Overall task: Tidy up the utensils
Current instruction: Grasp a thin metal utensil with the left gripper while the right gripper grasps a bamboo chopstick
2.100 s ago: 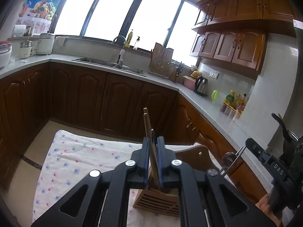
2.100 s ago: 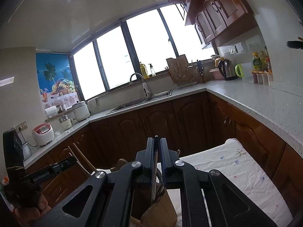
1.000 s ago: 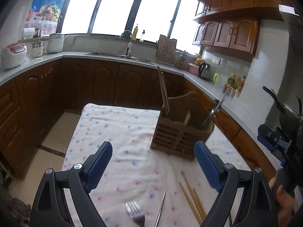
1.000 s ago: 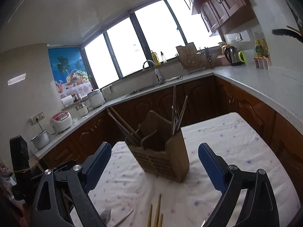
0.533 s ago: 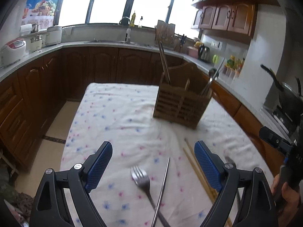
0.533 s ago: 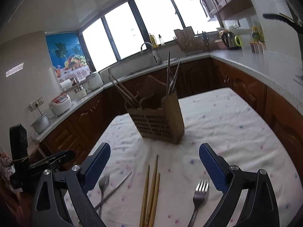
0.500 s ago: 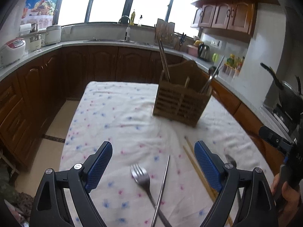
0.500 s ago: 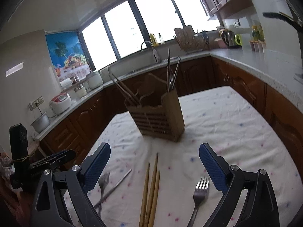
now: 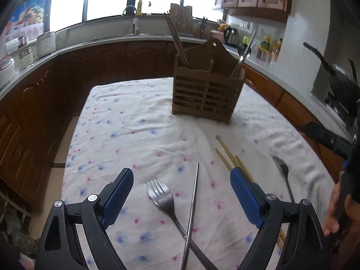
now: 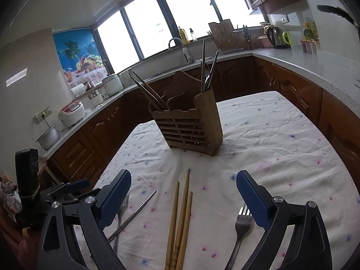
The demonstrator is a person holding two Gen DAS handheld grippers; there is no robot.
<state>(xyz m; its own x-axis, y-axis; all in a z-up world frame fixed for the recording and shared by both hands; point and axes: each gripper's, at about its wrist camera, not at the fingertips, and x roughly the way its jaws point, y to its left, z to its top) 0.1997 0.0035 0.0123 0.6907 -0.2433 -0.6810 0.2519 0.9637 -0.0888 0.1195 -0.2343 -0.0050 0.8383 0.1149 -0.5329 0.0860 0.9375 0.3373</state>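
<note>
One wooden utensil holder (image 9: 207,94) is seen standing upright on the desk, which is covered by a white cloth with a small flower print (image 9: 135,130). Two dark chopsticks (image 10: 147,92) lean out of its left compartment, and a few metal utensils (image 10: 208,72) stand in its right compartment; their exact number cannot be told. On the cloth, nearer the cameras, three wooden chopsticks (image 10: 180,220) are laid side by side, touching one another. Two forks are counted: one (image 9: 167,204) is crossed by a single metal chopstick (image 9: 191,213) between the jaws of the left gripper (image 9: 180,200), the other (image 10: 239,229) lies just beside the inner pad of the right gripper (image 10: 183,200). One spoon (image 9: 282,175) is seen in the left wrist view, to the right of the wooden chopsticks. The jaws of both grippers are spread wide and nothing is held in either. Nothing stands between the grippers and the holder. Around the desk, dark wooden cabinets, a sink (image 10: 180,42) under the windows, a kettle (image 10: 275,34) and a rice cooker (image 10: 70,113) are visible.
</note>
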